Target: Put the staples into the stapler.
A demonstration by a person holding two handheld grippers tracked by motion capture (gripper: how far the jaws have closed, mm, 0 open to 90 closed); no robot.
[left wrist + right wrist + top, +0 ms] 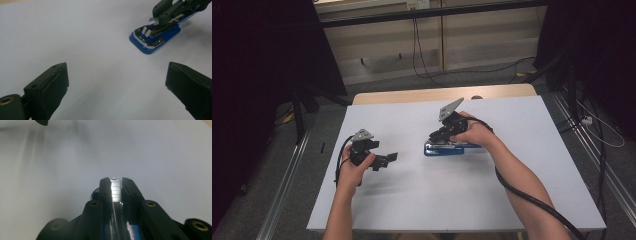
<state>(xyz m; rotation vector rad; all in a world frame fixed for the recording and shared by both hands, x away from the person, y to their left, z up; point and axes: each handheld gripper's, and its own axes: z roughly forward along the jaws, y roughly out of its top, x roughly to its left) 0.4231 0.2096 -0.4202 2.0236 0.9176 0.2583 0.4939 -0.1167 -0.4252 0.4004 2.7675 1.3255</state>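
Note:
A blue stapler (444,149) with a shiny metal top lies flat near the middle of the white table (517,115). My right gripper (435,136) comes down on it from the right, shut on the stapler's metal upper part. In the right gripper view the two pads (106,192) squeeze a bright metal strip (115,191), with blue stapler body (136,232) below. In the left gripper view the stapler (150,43) sits at the upper right, with the right gripper (167,15) over it. My left gripper (388,159) rests left of the stapler, a short gap away. It (117,72) stands open with bare table between its jaws.
The white table has a wooden strip (412,95) along its far edge. Metal rails (287,175) run on the floor at both sides. Cables (422,60) trail across the floor behind, and black drapes (262,50) hang at the left and right.

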